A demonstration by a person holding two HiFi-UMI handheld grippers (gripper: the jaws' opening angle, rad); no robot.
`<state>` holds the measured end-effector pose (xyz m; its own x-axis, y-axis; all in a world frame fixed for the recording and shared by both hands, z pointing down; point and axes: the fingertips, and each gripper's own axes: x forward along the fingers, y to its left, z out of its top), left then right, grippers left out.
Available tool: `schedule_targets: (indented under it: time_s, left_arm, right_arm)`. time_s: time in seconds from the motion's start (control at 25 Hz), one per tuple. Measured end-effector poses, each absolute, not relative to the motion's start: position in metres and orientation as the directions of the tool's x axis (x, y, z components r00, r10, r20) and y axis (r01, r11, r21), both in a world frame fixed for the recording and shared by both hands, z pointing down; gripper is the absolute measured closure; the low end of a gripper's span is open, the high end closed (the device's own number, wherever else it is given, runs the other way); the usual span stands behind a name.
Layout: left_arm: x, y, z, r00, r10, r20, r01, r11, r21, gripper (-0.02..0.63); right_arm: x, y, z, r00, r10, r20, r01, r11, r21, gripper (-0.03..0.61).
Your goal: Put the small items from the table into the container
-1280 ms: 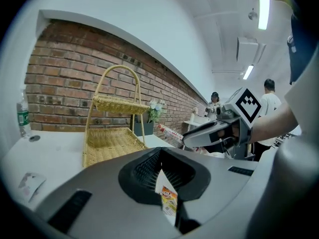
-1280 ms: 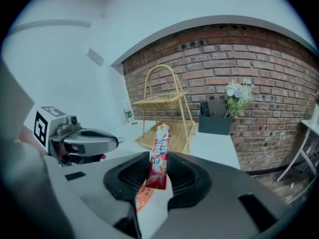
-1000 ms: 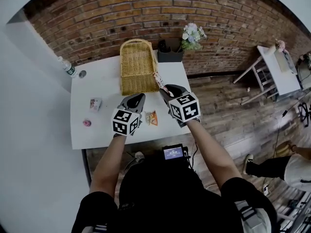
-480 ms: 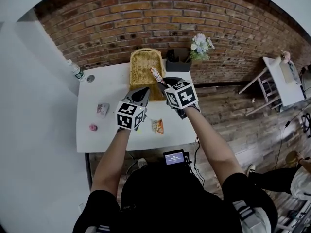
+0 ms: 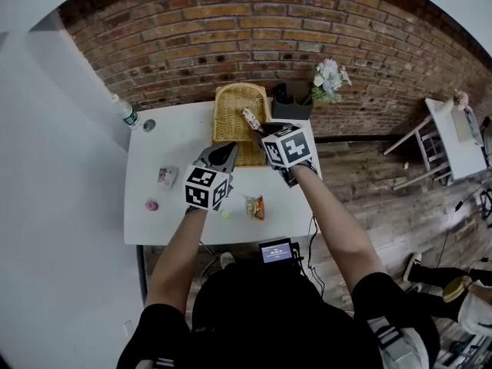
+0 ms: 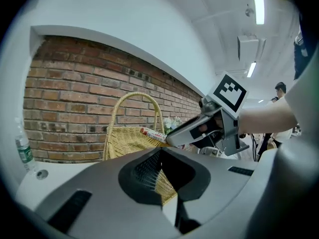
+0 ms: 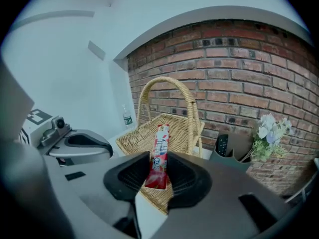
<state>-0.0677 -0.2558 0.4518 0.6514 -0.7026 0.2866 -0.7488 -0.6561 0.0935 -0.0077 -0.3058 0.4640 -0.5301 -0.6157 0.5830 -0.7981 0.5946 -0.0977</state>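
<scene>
A woven wicker basket [image 5: 238, 110] with a tall handle stands at the table's far edge. My right gripper [image 5: 259, 127] is shut on a red candy stick [image 5: 250, 118] and holds it over the basket's near right rim. In the right gripper view the candy stick [image 7: 159, 156] rises upright between the jaws, in front of the basket [image 7: 172, 128]. My left gripper [image 5: 226, 151] hovers at the basket's near edge, shut and empty. The left gripper view shows the basket [image 6: 127, 136] ahead, with the right gripper [image 6: 185, 132] and candy stick [image 6: 152, 133] beside it.
On the white table [image 5: 177, 148] lie an orange snack packet [image 5: 256, 206], a small yellow-green item [image 5: 225, 214], a pink item [image 5: 151, 204] and a small packet [image 5: 167, 177]. A bottle [image 5: 127, 112], a black holder [image 5: 286, 106] and flowers [image 5: 329, 75] stand at the back.
Both grippers have moved away from me toward the basket. The right one has carried the candy stick from the table's middle to the basket's rim.
</scene>
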Motion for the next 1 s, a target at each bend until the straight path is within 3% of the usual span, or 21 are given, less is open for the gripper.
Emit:
schedule_targets:
  time_s: [0.76, 1.0]
  left_arm:
    - [-0.069, -0.26, 0.463, 0.653, -0.694, 0.302, -0.747, -0.657, 0.106, 0.604]
    - [-0.069, -0.254, 0.465, 0.652, -0.694, 0.305, -0.747, -0.656, 0.105, 0.604]
  right_arm:
    - [-0.005, -0.315, 0.47, -0.538, -0.62, 0.571, -0.803, 0.583, -0.122, 0.459]
    - [-0.006, -0.31, 0.464, -0.559, -0.624, 0.546, -0.79, 0.602, -0.121, 0.404]
